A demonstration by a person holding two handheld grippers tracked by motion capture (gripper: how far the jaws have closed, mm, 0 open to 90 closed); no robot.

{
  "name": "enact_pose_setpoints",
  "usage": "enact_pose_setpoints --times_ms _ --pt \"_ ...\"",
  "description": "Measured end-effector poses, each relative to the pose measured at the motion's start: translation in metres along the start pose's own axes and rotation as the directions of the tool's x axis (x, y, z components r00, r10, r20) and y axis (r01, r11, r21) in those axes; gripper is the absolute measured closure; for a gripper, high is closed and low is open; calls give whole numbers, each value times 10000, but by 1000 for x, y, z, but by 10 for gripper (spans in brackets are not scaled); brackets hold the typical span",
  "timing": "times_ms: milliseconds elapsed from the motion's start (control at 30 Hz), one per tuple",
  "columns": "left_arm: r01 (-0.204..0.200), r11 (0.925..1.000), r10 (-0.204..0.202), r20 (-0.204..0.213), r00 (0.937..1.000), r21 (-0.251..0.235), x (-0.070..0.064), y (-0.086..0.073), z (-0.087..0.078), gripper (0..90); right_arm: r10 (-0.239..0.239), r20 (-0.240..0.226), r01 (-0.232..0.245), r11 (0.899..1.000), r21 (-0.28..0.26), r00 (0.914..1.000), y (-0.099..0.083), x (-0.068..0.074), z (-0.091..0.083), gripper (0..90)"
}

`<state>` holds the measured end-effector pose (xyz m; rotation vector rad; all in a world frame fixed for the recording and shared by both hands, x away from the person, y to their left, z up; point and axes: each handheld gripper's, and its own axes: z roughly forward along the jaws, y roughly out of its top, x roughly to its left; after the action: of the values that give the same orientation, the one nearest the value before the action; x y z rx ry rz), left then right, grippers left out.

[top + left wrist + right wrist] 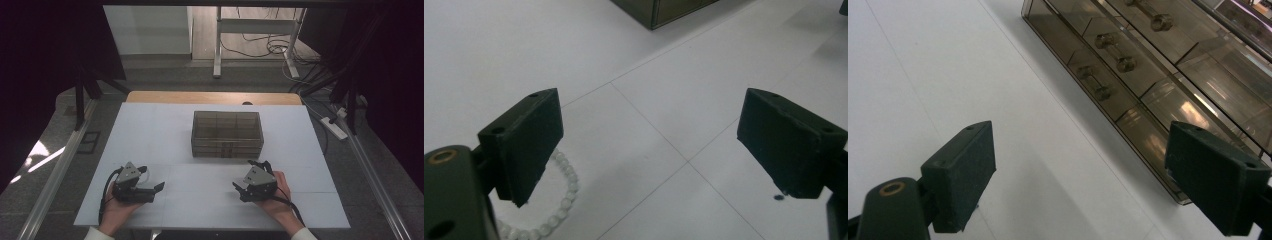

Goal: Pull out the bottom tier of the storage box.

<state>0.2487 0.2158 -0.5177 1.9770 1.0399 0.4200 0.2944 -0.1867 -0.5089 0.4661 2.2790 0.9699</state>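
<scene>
White bead bracelet (559, 200) lies under the gaping left tool (649, 145); right tool (1098, 175) gapes too.

No legible text or markings anywhere

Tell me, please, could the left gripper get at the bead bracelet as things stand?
Probably yes: the bracelet lies on the bare table by the open left gripper, partly under one jaw, with nothing covering it.
</scene>
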Motion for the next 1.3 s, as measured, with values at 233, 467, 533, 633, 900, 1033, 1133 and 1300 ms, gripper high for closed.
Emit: enact_pose_setpoints --times_ms 233,467,533,633,900,1033,1133,1300 --pt "4 10000 -4 2 10000 23 0 0 1 113 -294 151 292 9995 125 9995 1 1 3 139" --pt "10 10000 -10 12 10000 50 1 0 1 113 -549 299 537 9978 388 9980 1 2 8 151" --pt "14 10000 -15 16 10000 52 1 -1 1 113 -713 333 697 9965 468 9969 2 3 10 154" --pt "20 10000 -20 18 10000 76 1 -1 1 113 -1013 444 983 9931 646 9939 3 5 13 156" --pt "30 9999 -31 55 10000 119 1 -1 2 113 -1423 516 1385 9877 722 9885 3 8 19 196" --pt "25 9999 -26 55 10000 137 1 -1 2 113 -1536 600 1490 9860 752 9863 5 9 21 208" --pt "30 9999 -31 49 10000 127 2 -1 2 113 -1622 656 1572 9847 746 9846 5 9 23 226" --pt "35 9999 -35 53 10000 132 2 -1 2 113 -1965 856 1892 9781 863 9768 7 12 27 243"
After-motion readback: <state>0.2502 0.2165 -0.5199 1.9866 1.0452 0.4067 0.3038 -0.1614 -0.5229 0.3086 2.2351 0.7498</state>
